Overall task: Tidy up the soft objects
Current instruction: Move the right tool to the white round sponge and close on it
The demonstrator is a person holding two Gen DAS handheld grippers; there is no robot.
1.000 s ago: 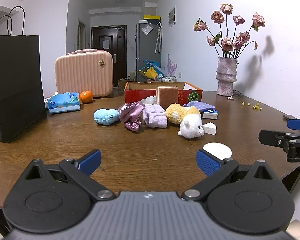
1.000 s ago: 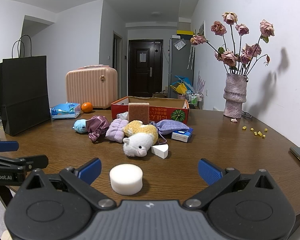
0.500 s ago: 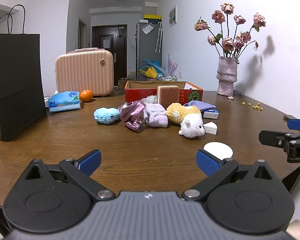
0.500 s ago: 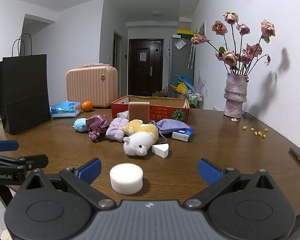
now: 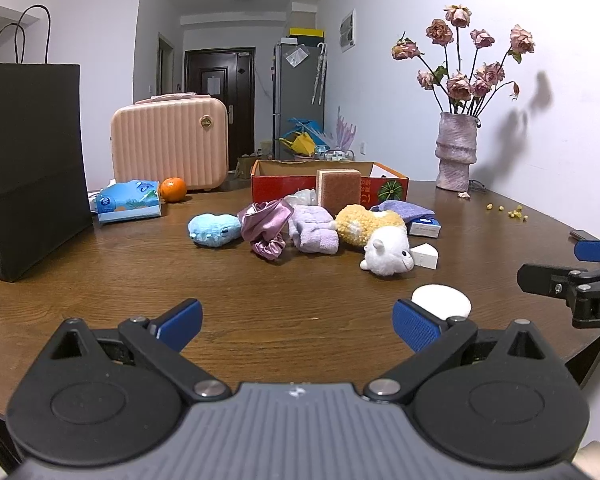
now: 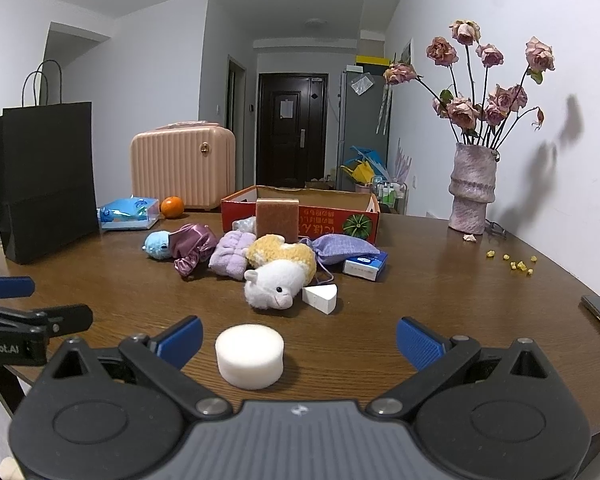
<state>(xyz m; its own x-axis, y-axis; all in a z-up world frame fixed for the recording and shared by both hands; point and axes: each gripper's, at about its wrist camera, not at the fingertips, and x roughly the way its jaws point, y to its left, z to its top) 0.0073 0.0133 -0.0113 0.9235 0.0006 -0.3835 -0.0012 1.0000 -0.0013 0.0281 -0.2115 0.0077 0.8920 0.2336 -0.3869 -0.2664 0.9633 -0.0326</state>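
Two grippers, both spread wide and empty. Round white sponge (image 6: 249,355) sits on the table (image 6: 440,292), just ahead of my right gripper (image 6: 298,338), left of centre; left gripper (image 5: 296,316) is further off. Right's the nearer pick.

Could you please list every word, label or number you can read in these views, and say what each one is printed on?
"Robot.AI": on the left gripper body, its start cut off by the frame edge.
"D": on the right gripper body, the rest cut off.
Red box: printed characters, too blurred.
Tissue pack and small blue-white box: unreadable.
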